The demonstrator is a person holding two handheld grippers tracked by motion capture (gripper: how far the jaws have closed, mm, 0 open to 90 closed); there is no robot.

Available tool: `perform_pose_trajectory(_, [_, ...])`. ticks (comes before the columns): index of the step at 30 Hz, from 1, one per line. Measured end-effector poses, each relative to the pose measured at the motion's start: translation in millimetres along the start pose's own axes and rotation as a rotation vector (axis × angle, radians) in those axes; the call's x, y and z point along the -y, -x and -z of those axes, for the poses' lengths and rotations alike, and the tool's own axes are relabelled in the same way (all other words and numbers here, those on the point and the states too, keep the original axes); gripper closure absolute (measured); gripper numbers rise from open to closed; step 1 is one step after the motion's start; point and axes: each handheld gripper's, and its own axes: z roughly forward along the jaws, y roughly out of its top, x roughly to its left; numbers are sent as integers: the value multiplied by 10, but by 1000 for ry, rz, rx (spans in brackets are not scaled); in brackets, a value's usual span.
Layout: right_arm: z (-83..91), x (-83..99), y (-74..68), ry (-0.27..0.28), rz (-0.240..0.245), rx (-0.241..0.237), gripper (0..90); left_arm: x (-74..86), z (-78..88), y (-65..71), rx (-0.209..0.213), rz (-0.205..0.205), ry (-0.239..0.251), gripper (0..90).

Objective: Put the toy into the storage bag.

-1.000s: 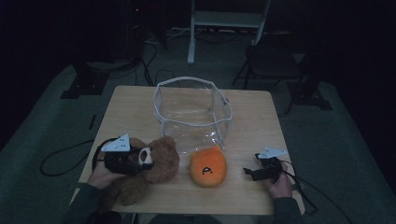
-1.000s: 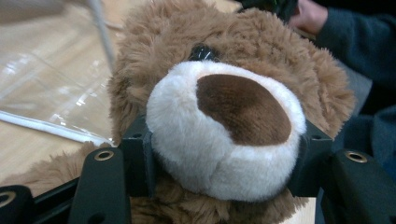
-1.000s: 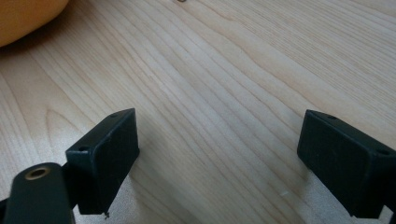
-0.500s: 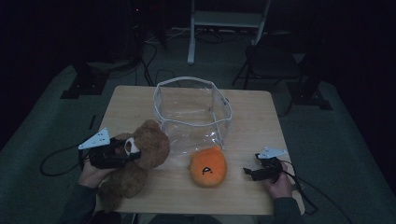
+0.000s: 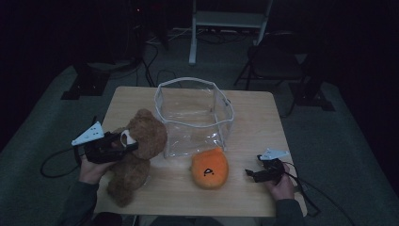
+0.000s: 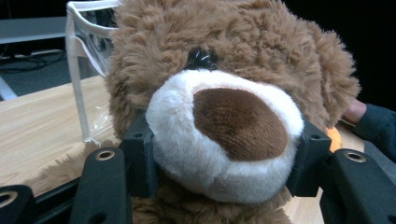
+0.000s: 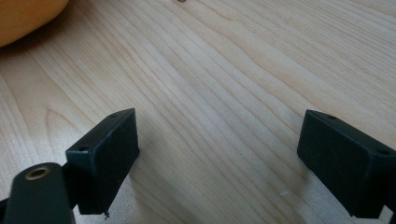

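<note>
A brown teddy bear [image 5: 141,141] hangs half lifted at the table's left, its legs still trailing on the wood. My left gripper [image 5: 126,146] is shut on the bear's white muzzle [image 6: 224,140], with a black pad pressed into each side of it. An orange plush toy [image 5: 209,168] lies near the front middle of the table. My right gripper [image 5: 248,174] rests low over the table to the right of the orange toy, open, with only bare wood [image 7: 219,130] between its jaws.
A clear plastic bin with a white rim [image 5: 195,115] stands open at the table's centre, just right of the bear's head. The wooden table [image 5: 254,117] is ringed by dark floor, cables, a chair and stand legs behind.
My left gripper has lifted the bear's head up and toward the bin; the bear went from lying flat to hanging by its muzzle. The right gripper and the orange toy stayed put.
</note>
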Motion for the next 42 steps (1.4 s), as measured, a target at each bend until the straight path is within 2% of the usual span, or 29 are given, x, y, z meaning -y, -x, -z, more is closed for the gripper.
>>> perform_pose_trajectory(7, [0, 0, 0, 0, 0, -1, 118, -69, -14, -24, -26, 10, 32, 409])
perform_pose_trajectory(18, [0, 0, -1, 0, -1, -1, 118, -239, -16, -20, -33, -2, 82, 408])
perform_pose_trajectory(26, [0, 0, -1, 0, -1, -1, 119, -358, -60, -46, -29, -3, 96, 408])
perform_pose_trajectory(38, [1, 0, -1, 0, -1, -1, 119, -479, -96, -77, -50, 15, 128, 408])
perform_pose_trajectory(42, [0, 0, 0, 0, -1, -1, 118, -521, -101, -89, -37, 30, 152, 409])
